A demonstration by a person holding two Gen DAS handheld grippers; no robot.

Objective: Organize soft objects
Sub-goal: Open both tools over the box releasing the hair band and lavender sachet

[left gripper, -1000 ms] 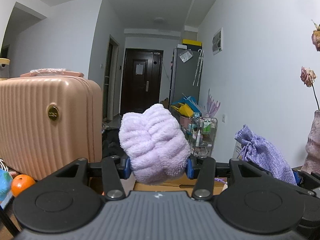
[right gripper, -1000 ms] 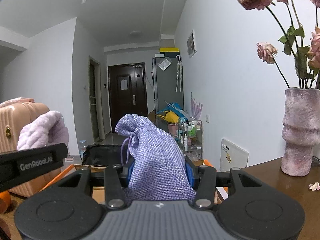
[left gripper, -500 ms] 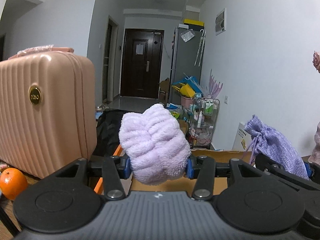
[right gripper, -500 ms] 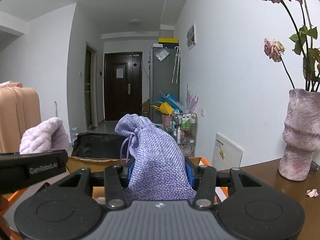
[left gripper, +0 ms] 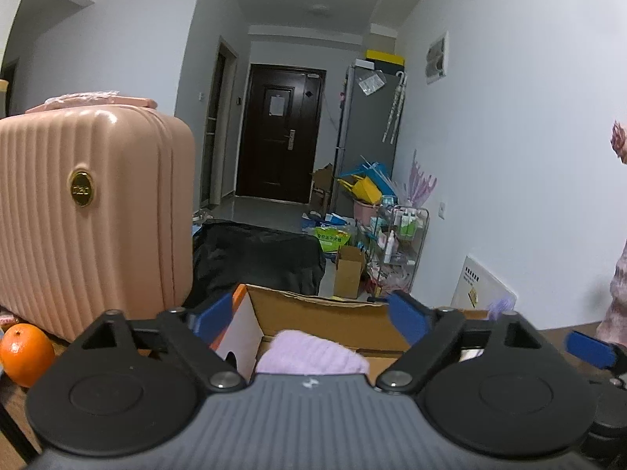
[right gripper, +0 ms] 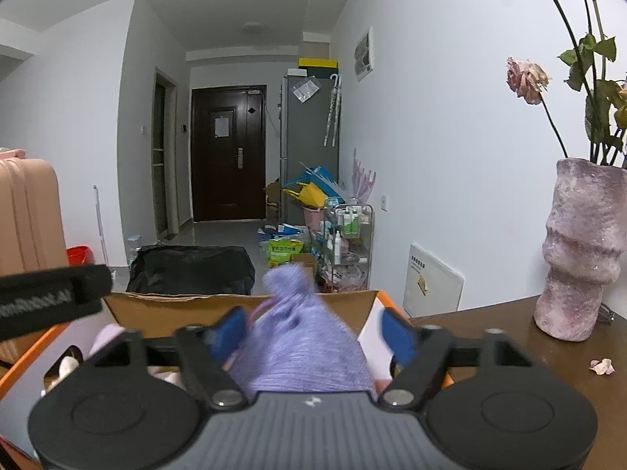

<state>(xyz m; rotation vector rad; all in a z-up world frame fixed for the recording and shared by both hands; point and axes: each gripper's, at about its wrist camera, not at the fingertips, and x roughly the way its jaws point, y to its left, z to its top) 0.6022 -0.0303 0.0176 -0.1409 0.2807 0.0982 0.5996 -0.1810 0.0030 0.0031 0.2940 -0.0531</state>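
On the far left we pass a pink suitcase [left gripper: 90,211] with an orange [left gripper: 25,352] at its foot; neither looks like part of our sorting. Next comes our left gripper [left gripper: 309,319], whose jaws have just been opening and now stand wide, the blue pads clear of everything. Below and between them the fluffy lilac cloth [left gripper: 311,356] sits low inside the cardboard box [left gripper: 313,309], touching neither pad, so we count that item as delivered.

Moving right, our right gripper [right gripper: 313,333] has likewise just been opening and its pads are spread well apart. The purple drawstring pouch [right gripper: 301,337] is between them but blurred and gripped by neither pad; we judge it to be dropping or settling into the same box, whose back wall shows behind it. Further right, the wooden table [right gripper: 509,344] carries a pink vase [right gripper: 580,250] of dried roses.

So two soft things are released over the box, one already lying in it. At the box's left end some pale items [right gripper: 64,368] lie, too unclear to name. Whether more soft things wait outside it we cannot tell from here.
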